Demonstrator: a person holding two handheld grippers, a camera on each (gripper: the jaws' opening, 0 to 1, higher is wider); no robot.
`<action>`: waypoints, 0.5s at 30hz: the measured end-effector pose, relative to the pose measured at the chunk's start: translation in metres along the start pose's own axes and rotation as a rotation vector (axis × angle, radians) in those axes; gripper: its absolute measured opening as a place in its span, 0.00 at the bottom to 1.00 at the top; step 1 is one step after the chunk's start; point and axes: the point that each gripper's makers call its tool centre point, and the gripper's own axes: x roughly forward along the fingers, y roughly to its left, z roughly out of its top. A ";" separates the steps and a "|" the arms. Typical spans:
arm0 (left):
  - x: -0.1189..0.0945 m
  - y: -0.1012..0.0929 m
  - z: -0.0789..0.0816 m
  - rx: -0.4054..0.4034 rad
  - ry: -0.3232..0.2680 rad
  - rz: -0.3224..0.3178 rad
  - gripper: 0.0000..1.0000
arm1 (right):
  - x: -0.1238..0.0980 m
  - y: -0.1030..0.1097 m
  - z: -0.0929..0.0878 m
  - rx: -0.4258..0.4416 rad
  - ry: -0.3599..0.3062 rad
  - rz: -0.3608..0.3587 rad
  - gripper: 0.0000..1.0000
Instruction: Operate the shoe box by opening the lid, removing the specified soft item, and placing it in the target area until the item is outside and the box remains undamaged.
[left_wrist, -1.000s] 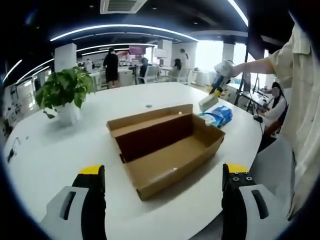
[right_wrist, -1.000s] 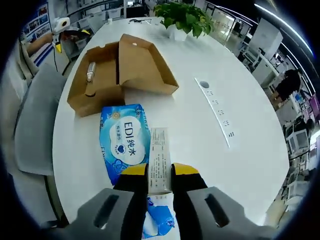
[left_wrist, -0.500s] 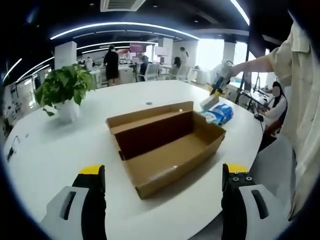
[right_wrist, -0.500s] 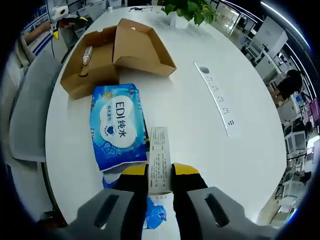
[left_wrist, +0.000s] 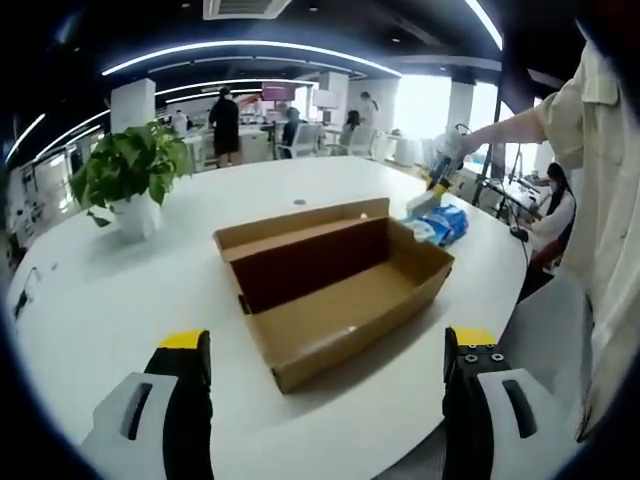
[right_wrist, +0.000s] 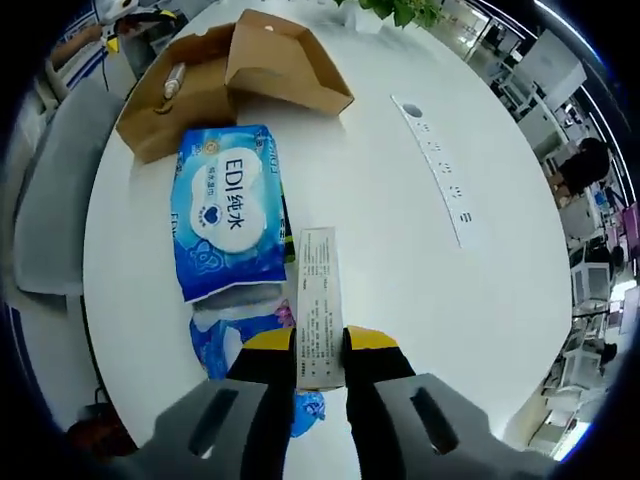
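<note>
The brown shoe box (left_wrist: 335, 290) lies open on the white table, its lid (left_wrist: 300, 225) folded back behind it. My left gripper (left_wrist: 325, 375) hangs open in front of it, jaws far apart and holding nothing. Out past the box's far right end, my right gripper (left_wrist: 432, 188) is held by a person's outstretched arm. My right gripper (right_wrist: 320, 345) is shut on a narrow white carton (right_wrist: 318, 295). A blue wet-wipe pack (right_wrist: 228, 215) lies flat between it and the box (right_wrist: 190, 90). A small pale tube (right_wrist: 174, 80) rests inside the box.
A second blue pack (right_wrist: 225, 335) lies under the first, near the table edge. A potted plant (left_wrist: 125, 185) stands at the back left. A strip of sockets (right_wrist: 437, 160) is set into the table top. A grey chair (right_wrist: 40, 210) stands beside the table.
My right gripper, still shut on the white carton, has drawn back from the box past the blue pack. The left gripper stays open and nearly still.
</note>
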 end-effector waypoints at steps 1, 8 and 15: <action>0.000 0.000 0.000 -0.001 0.000 -0.001 0.99 | 0.001 0.000 -0.003 -0.008 0.014 0.000 0.15; 0.002 -0.001 -0.002 0.000 0.008 -0.005 0.98 | 0.009 -0.002 -0.024 -0.087 0.114 0.000 0.15; 0.002 -0.001 -0.005 -0.002 0.017 -0.011 0.99 | 0.014 -0.004 -0.035 -0.162 0.174 -0.004 0.15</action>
